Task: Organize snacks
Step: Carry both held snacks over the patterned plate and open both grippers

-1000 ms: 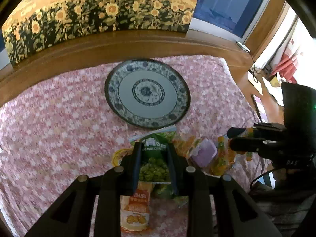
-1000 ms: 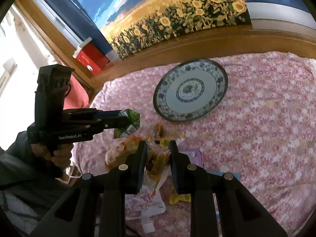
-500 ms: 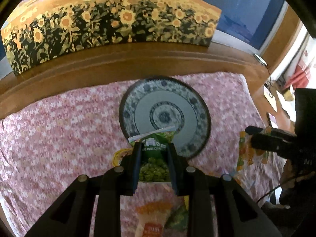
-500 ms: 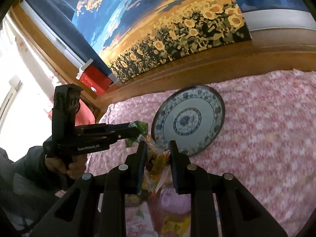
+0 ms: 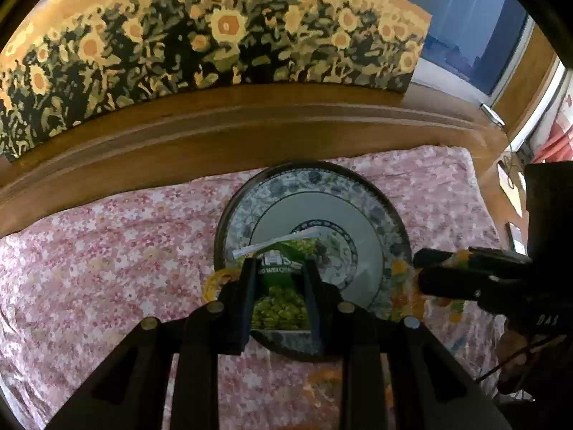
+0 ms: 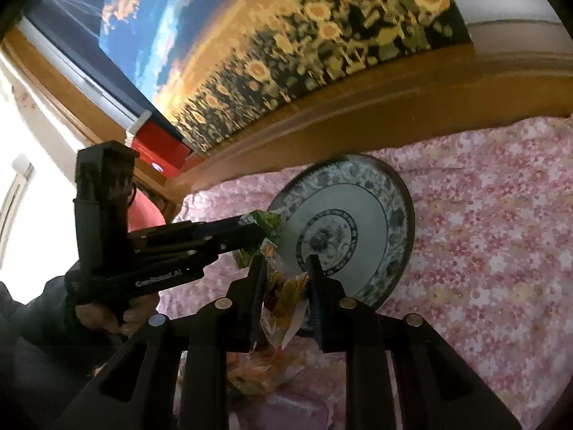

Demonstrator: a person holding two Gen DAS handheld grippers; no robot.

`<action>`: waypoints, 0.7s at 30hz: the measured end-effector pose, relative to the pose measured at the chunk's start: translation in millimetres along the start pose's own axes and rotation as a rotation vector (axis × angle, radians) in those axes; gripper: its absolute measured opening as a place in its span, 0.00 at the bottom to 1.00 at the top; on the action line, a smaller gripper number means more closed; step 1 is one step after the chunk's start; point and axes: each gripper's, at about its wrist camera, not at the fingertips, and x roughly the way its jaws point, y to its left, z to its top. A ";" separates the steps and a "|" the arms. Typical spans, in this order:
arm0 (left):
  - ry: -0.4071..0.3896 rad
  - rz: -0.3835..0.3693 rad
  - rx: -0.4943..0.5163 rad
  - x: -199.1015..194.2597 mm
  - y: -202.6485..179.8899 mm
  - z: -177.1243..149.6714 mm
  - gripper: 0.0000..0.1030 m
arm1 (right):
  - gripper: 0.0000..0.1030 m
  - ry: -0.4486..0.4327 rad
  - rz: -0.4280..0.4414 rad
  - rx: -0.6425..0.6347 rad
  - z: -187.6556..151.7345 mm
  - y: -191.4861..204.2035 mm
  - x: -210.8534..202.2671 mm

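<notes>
Both hand-held grippers, each clamping a snack packet (green (image 5: 283, 286), orange (image 6: 284, 295)), now overhang the plate (image 5: 358, 211).

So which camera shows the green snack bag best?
The left wrist view: the green snack bag sits front-on between that gripper's fingers, its label and picture readable. The right wrist view shows only a crumpled green corner past the fingers.

the plate (image 5: 372, 215) was white with a blue-grey floral rim and a dark medallion. the bedcover (image 5: 107, 251) at nine o'clock was pink with small white blossoms. the green packet (image 5: 283, 286) showed pale green beans. the painting (image 5: 215, 36) at twelve o'clock bore yellow sunflowers.
</notes>
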 end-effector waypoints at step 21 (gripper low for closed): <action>0.002 -0.032 0.048 25.0 -3.8 8.1 0.27 | 0.23 0.039 0.039 0.033 4.4 -5.3 53.7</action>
